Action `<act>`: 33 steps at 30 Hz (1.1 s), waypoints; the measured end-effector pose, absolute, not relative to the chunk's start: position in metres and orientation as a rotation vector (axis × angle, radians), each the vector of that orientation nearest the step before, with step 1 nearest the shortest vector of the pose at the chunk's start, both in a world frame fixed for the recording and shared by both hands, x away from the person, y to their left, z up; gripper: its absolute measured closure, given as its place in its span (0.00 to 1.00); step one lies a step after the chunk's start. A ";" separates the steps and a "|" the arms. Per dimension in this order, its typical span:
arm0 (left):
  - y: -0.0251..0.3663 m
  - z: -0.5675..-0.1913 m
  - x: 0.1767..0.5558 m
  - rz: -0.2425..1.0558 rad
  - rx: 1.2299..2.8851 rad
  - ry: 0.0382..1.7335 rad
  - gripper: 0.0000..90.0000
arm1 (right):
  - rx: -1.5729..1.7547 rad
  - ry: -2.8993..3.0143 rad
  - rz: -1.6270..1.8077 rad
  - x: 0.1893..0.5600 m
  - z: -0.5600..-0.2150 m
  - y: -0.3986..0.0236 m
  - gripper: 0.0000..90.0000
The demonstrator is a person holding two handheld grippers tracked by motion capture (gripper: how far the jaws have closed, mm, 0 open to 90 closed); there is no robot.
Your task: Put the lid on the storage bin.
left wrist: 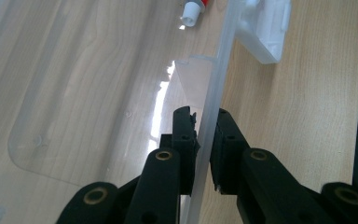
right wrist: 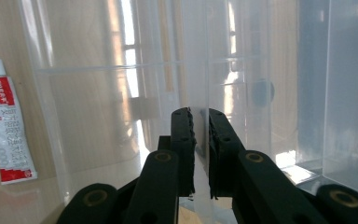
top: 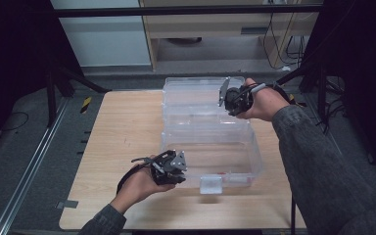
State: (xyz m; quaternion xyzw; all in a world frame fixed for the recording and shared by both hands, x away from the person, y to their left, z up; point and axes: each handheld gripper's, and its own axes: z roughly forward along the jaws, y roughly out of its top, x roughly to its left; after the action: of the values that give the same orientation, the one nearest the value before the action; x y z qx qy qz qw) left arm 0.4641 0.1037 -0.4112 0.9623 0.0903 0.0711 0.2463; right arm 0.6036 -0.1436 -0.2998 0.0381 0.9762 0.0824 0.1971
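Pale wood forms the one table point(top: 127, 147), and on it sits one clear plastic box point(top: 210, 164) with its lid point(top: 196, 95) swung open toward the far edge. Box and lid together run long from near edge to far edge; the box's own long side lies across the table, with one white latch point(top: 210, 185) facing the person. Two grippers are at work. The left gripper point(left wrist: 205, 133) is clamped on the box's near wall, the thin rim squeezed between its pads, just beside the latch. The right gripper point(right wrist: 200, 121) is clamped on the edge of the open lid at the far right. Inside the box lies one small red-and-white tube point(right wrist: 4, 123), flat on the floor, its white cap pointing at the near wall.
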 end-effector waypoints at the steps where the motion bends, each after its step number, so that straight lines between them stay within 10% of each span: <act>1: 0.104 -0.411 0.464 0.201 2.629 0.245 0.90 | 0.107 2.732 0.239 0.603 -0.300 -0.143 0.93; 33: 0.105 -0.414 0.461 0.234 2.597 0.286 0.88 | 0.021 2.671 0.295 0.517 -0.294 -0.144 0.96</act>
State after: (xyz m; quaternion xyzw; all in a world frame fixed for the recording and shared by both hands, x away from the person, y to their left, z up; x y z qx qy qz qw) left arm 0.4605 0.1047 -0.4144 0.9570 0.1054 0.0862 0.2561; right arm 0.5171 -0.1442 -0.2935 0.0077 0.9684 0.1069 0.2254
